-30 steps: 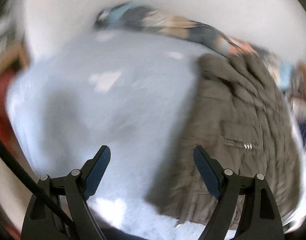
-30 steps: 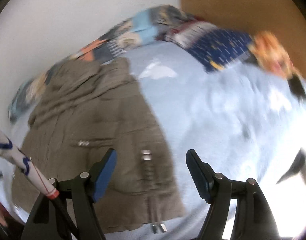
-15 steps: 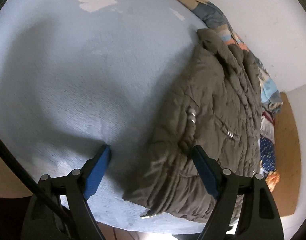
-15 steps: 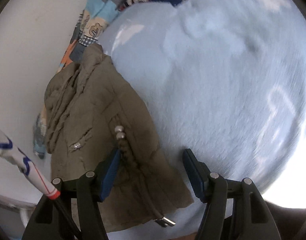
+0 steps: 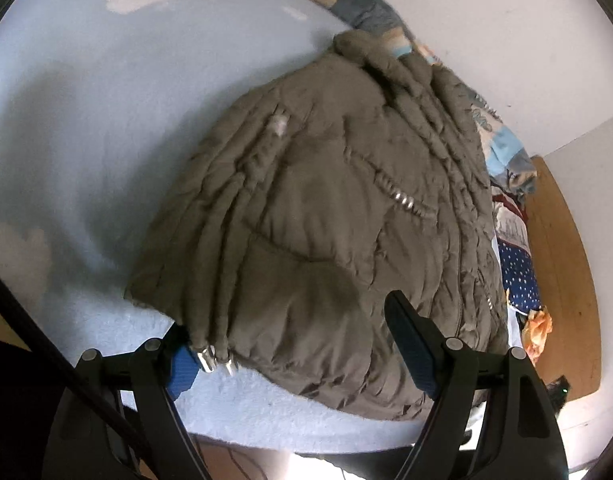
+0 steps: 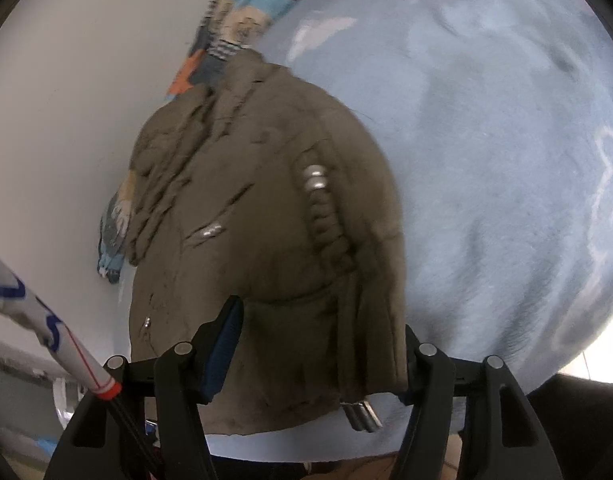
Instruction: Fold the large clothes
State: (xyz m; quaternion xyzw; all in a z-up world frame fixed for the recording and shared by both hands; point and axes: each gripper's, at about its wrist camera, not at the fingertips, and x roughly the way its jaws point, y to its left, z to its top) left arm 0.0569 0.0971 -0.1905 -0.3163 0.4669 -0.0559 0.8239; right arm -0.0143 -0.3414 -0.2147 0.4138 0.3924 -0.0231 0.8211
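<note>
Nearby, the jacket hem lay at the bed front edge, between both open jaws. Right gripper was just closing; left gripper stayed wide. Beyond, blue blanket lay free.

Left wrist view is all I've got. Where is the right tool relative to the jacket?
Observer: The right tool straddles the olive jacket's hem. Its jaws have just been closing with the fabric between them, and no firm pinch shows yet.
Operator: Where are the zipper ends from there?
Observer: The silver zipper ends lie at the hem, just inside that tool's right-hand finger.
Operator: Anything else close to it?
Observer: A white rod with blue and red markings crosses the lower left corner of the right wrist view, beside the tool.
</note>
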